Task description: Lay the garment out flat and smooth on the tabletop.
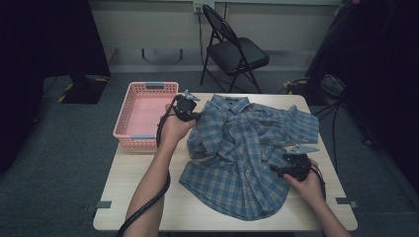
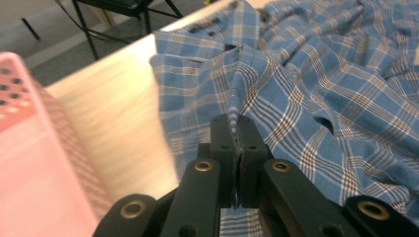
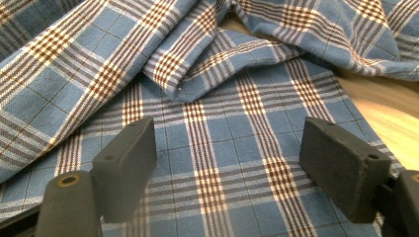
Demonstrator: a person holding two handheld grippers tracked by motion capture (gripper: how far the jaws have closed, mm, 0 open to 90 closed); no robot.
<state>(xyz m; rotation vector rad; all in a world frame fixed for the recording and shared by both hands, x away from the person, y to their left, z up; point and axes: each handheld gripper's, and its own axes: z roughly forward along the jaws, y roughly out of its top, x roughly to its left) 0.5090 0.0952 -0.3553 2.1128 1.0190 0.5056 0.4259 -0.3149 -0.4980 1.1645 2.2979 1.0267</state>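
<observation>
Black jaws of the left tongs (image 2: 237,143) pressed together on a raised fold of the blue checked shirt (image 2: 306,94), cloth pulled up into a ridge running away from the tips. Seen from above, left tongs (image 1: 184,109) at the shirt's (image 1: 242,148) left edge, close to the collar, gripped by a hand (image 1: 173,128) with the cable trailing down along the forearm. Pink basket (image 1: 143,114) just beside these tongs on their outer side, apart from the cloth; same basket (image 2: 34,163) blurred at the left in the left gripper view. Pale wooden table (image 2: 118,113) bare between basket and shirt.

Right tongs (image 3: 230,165) spread wide, both pads hanging over flat checked cloth (image 3: 212,118), nothing pinched between them; whether the pads touch the fabric cannot be told. Crumpled folds just beyond the tips, a strip of table (image 3: 385,108) off to their right. From above, right tongs (image 1: 289,168) at the shirt's right side, low near the hem, well apart from the left pair, held in the other hand (image 1: 309,185).

Shirt spread rumpled across the table's (image 1: 148,197) middle, between the two pairs. Folding chair (image 1: 234,49) on the floor beyond the table's far edge.
</observation>
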